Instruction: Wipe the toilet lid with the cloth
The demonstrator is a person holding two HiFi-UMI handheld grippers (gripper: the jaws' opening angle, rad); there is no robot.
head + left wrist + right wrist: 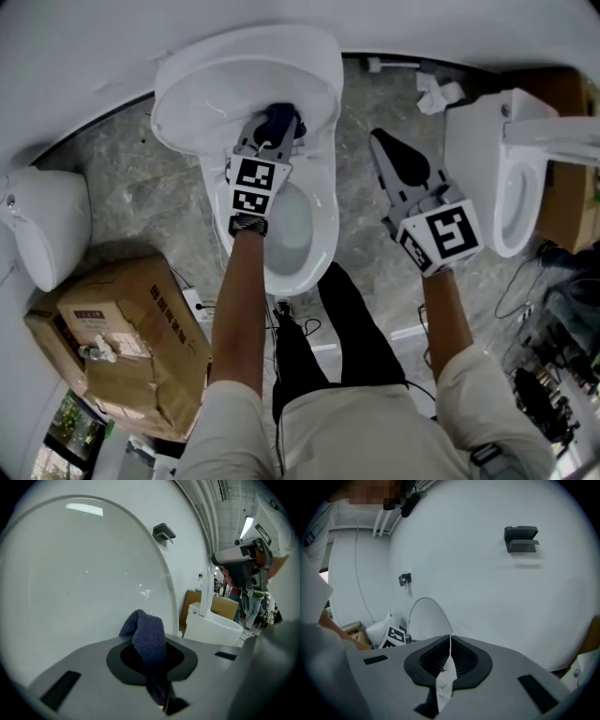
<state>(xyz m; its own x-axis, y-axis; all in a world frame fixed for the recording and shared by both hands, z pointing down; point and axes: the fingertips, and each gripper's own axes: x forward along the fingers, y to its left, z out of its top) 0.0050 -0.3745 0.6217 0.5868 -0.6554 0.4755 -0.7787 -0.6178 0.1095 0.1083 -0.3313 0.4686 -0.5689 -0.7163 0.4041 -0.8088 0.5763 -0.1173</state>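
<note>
Down at the hinge edge of the raised toilet lid [216, 84], the left gripper [275, 125] was clamped on the blue cloth [280, 115]. Looked like mid-wipe to me, and next it'd need sweeping out toward the lid's rim with some pressure. The right gripper [377, 138] hung beside the bowl, jaws closed on nothing. Print on the cardboard box [131, 337] was unreadable.
</note>
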